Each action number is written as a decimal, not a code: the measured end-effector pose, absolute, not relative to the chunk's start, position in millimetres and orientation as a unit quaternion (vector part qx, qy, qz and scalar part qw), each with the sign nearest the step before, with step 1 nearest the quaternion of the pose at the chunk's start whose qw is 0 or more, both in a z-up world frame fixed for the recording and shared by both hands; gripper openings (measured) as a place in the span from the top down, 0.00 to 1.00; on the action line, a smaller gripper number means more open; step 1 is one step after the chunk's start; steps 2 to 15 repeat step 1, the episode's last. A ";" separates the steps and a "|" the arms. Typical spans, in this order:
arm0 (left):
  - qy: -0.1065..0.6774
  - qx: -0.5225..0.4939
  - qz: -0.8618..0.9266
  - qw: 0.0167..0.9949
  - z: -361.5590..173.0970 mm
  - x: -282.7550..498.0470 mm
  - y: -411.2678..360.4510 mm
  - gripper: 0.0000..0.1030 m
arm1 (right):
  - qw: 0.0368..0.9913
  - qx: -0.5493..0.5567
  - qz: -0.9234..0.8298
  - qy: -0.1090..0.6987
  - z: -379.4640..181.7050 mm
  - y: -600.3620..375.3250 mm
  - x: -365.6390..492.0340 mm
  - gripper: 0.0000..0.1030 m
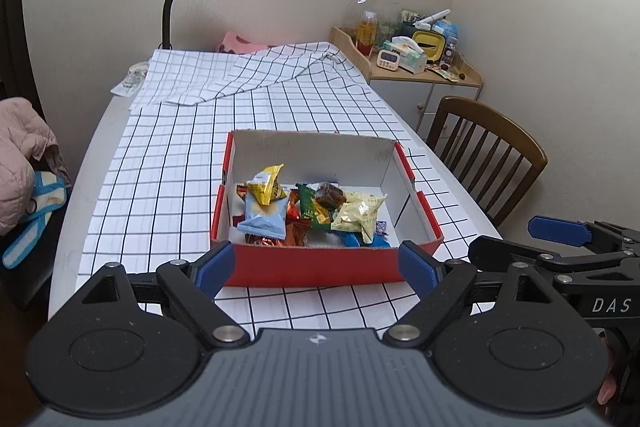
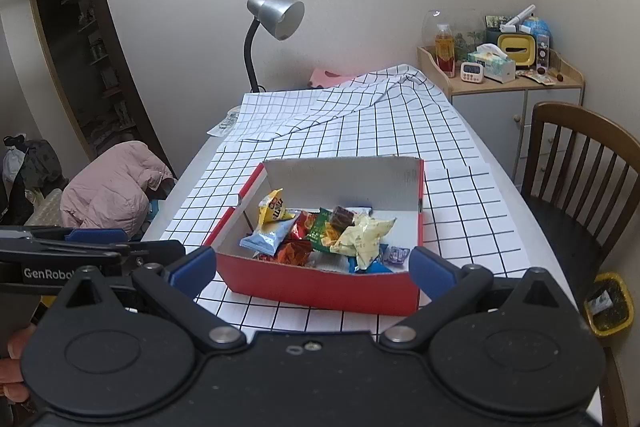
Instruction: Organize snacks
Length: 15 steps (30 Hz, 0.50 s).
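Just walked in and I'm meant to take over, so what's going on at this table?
A person holds a two-finger claw in each hand, both open and empty, hovering at the near edge of the checked tablecloth. The left claw and right claw both face a red open-topped cardboard box with a white inside. Small wrapped snacks lie piled loosely in it, among them a light blue packet, a yellow packet and a pale cream packet. Nothing is gripped yet.

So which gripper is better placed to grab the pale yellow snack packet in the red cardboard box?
Right, probably. The pale yellow packet lies toward the red box's right side, nearer the open right gripper. The left gripper, also open, faces the box's middle.
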State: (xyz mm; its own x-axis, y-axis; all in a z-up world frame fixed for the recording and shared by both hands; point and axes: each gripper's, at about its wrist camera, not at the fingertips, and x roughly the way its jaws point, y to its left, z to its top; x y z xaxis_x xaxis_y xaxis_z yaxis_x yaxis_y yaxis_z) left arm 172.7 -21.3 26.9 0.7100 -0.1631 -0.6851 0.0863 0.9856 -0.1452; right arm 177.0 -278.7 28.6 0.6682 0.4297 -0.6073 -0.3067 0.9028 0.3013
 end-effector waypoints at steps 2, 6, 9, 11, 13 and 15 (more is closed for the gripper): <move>0.377 -0.052 -0.069 0.922 25.9 172.6 -20.9 0.14 | 0.908 0.088 0.203 0.355 27.2 -278.5 176.9 0.00; 0.377 -0.052 -0.069 0.922 25.9 172.6 -20.9 0.14 | 0.908 0.088 0.203 0.355 27.2 -278.5 176.9 0.00; 0.377 -0.052 -0.069 0.922 25.9 172.6 -20.9 0.14 | 0.908 0.088 0.203 0.355 27.2 -278.5 176.9 0.00; 0.377 -0.052 -0.069 0.922 25.9 172.6 -20.9 0.14 | 0.908 0.088 0.203 0.355 27.2 -278.5 176.9 0.00; 0.377 -0.052 -0.069 0.922 25.9 172.6 -20.9 0.14 | 0.908 0.088 0.203 0.355 27.2 -278.5 176.9 0.00; 0.377 -0.052 -0.069 0.922 25.9 172.6 -20.9 0.14 | 0.908 0.088 0.203 0.355 27.2 -278.5 176.9 0.00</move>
